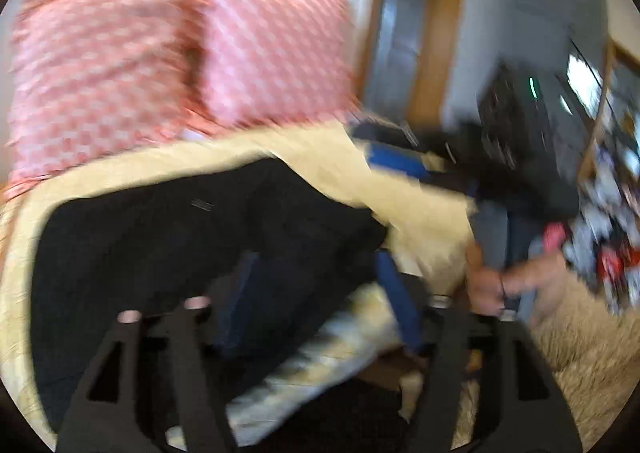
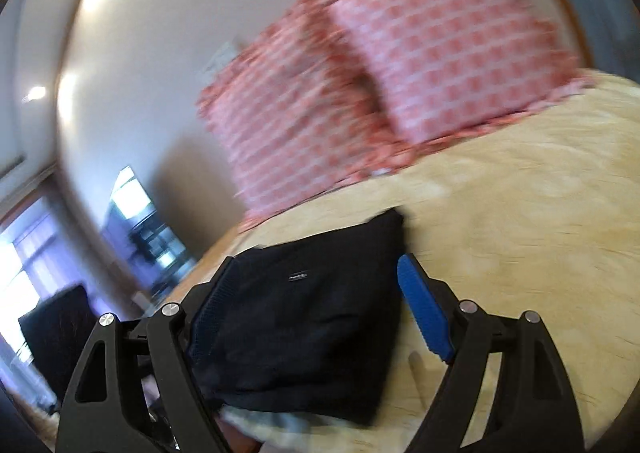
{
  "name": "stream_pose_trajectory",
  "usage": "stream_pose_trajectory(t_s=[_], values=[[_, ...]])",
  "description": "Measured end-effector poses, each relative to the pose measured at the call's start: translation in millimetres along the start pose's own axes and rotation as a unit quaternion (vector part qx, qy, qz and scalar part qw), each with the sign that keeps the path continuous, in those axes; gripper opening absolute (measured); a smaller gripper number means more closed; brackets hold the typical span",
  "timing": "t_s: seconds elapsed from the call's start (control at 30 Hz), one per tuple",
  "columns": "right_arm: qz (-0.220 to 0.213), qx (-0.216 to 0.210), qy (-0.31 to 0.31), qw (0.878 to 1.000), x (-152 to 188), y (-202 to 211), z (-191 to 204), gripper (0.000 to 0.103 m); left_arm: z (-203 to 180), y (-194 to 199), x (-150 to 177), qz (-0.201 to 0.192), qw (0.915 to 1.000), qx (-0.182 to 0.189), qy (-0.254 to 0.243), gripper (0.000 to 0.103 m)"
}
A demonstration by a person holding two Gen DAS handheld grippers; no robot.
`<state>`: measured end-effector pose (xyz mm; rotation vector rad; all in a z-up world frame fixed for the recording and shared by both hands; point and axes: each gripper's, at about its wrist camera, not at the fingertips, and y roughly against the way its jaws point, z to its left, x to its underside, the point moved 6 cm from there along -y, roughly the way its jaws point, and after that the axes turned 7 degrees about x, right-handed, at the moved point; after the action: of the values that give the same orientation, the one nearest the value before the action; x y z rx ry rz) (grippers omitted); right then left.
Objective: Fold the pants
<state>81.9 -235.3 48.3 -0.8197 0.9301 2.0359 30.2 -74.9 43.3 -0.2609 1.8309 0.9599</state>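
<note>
Two grippers face the pants, a dark folded bundle on the yellow bedspread. In the right wrist view the right gripper has its jaws spread wide and released, one blue pad at 3 o'clock of the bundle and the other at 9 o'clock, so the cloth sits between them without being pinched. The bundle runs toward 12 o'clock from these jaws, its far edge ending short of the pink pillows.

In the left wrist view the left gripper also has its jaws apart; the pants fill the field from 9 to 12 o'clock. Whether a fold of cloth is caught at the left-hand pad I cannot tell, since that pad is dark and smeared. At 3 o'clock a bare hand shows, with dark and blue gripper parts blurred above it.

I judge the right gripper better placed, since the bundle is already centred between its pads. Both views are badly motion-blurred. The bundle's near edge is hidden behind the gripper frames, and its layers cannot be counted.
</note>
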Motion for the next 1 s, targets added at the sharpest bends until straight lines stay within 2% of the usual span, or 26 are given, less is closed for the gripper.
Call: stream_pose_trajectory(t_s=[0.03,0.1,0.17,0.2,0.23,0.27,0.33,0.4,0.43,0.5,0.57,0.7,0.77,0.83,0.9,1.0], values=[[0.018,-0.023,0.006,1.0,3,-10,9,0.082,19,10,-4,-0.017,0.9992,-0.032,0.019,0.072],[0.046,-0.037,0.005,0.998,11,-25,16,0.083,52,16,-1,-0.017,0.995,-0.081,0.055,0.075],[0.093,-0.022,-0.006,0.995,27,-47,12,0.085,87,13,14,0.012,0.987,-0.126,0.099,0.076],[0.119,-0.004,-0.012,0.993,37,-58,5,0.085,100,8,26,0.042,0.9814,-0.145,0.118,0.076],[0.138,0.005,-0.014,0.99,46,-65,-1,0.085,107,4,35,0.065,0.978,-0.149,0.131,0.075],[0.13,0.001,-0.009,0.991,44,-62,0,0.084,112,1,41,0.076,0.9772,-0.142,0.138,0.072],[0.144,0.001,-0.022,0.989,37,-62,-1,0.083,114,9,33,0.06,0.9801,-0.13,0.137,0.071],[0.117,0.009,-0.042,0.992,15,-58,-10,0.083,128,26,19,0.027,0.9798,-0.114,0.162,0.074],[0.108,0.028,-0.049,0.993,4,-60,-18,0.083,140,35,9,0.007,0.9765,-0.117,0.18,0.075],[0.112,0.043,-0.063,0.991,-11,-72,-31,0.082,169,43,-2,-0.007,0.9659,-0.138,0.219,0.076],[0.143,0.06,-0.082,0.985,-21,-94,-48,0.073,197,43,-7,0.003,0.9569,-0.15,0.249,0.075],[0.199,0.083,-0.115,0.97,-18,-130,-71,0.069,245,28,-1,0.057,0.935,-0.144,0.319,0.068],[0.213,0.092,-0.125,0.965,-14,-139,-79,0.069,257,22,5,0.075,0.9287,-0.14,0.335,0.067],[0.213,0.087,-0.12,0.966,-15,-144,-79,0.069,262,14,11,0.092,0.9231,-0.13,0.35,0.067],[0.22,0.069,-0.122,0.965,-13,-144,-76,0.064,268,5,15,0.104,0.9196,-0.111,0.362,0.067],[0.227,0.052,-0.108,0.966,-9,-146,-71,0.061,271,-2,11,0.107,0.9235,-0.097,0.355,0.067]])
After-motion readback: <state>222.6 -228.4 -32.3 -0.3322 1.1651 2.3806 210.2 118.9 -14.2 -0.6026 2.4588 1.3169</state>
